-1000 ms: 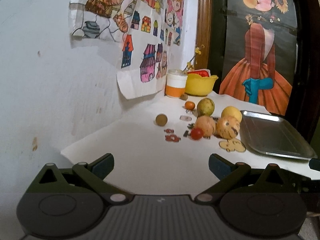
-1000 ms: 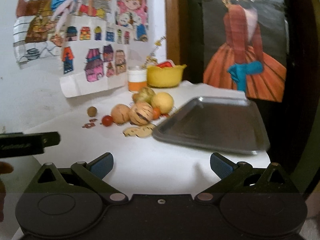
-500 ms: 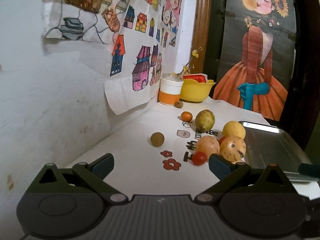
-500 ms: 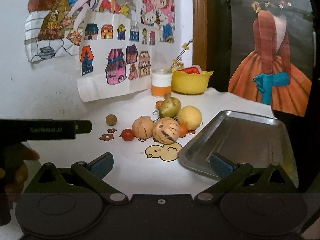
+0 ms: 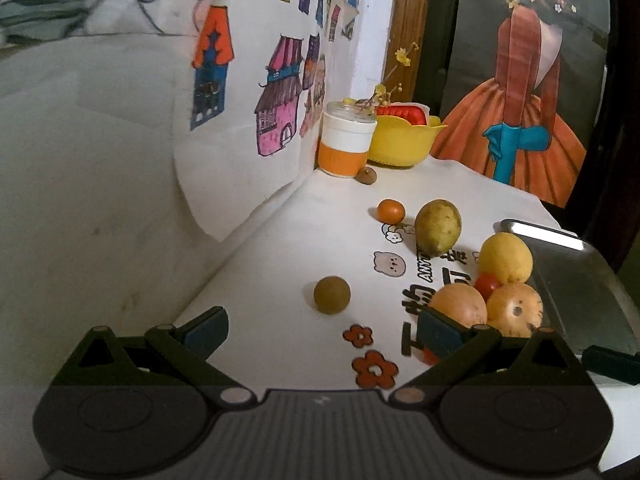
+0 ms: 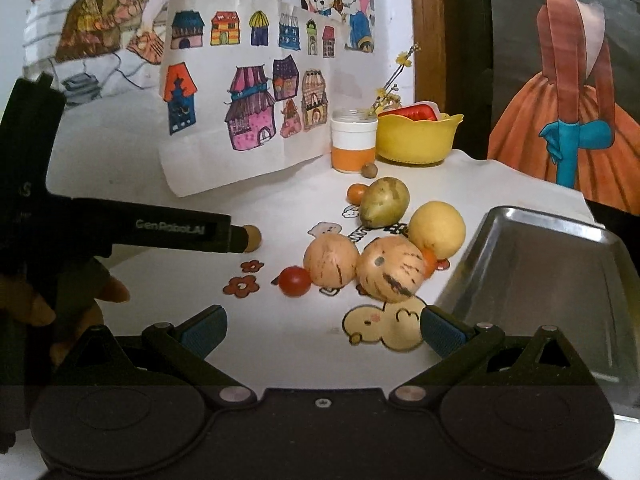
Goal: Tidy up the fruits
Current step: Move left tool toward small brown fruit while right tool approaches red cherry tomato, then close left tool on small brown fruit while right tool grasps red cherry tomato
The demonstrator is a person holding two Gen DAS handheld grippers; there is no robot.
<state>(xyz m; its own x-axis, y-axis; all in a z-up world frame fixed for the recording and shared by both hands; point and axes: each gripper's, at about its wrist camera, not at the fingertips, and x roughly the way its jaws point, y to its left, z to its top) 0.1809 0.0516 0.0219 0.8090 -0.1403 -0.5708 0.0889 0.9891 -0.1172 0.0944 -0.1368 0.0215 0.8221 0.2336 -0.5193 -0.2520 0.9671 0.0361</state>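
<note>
The left tool (image 5: 322,330) is hanging wide open, the small brown fruit (image 5: 331,294) lying on the bench (image 5: 280,280) just beyond its fingers. The right tool (image 6: 322,330), also open, is facing the striped fruits (image 6: 390,274) left of the metal tray (image 6: 540,280).

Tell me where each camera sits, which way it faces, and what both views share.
Left wrist: on the left gripper, low over the table, facing the back corner; the small brown fruit lies ahead between its open fingers.
Right wrist: on the right gripper, facing the striped fruit and metal tray; the left gripper and a hand show at left.
Shared: yellow bowl, orange-and-white cup, fruit pile, tray.
</note>
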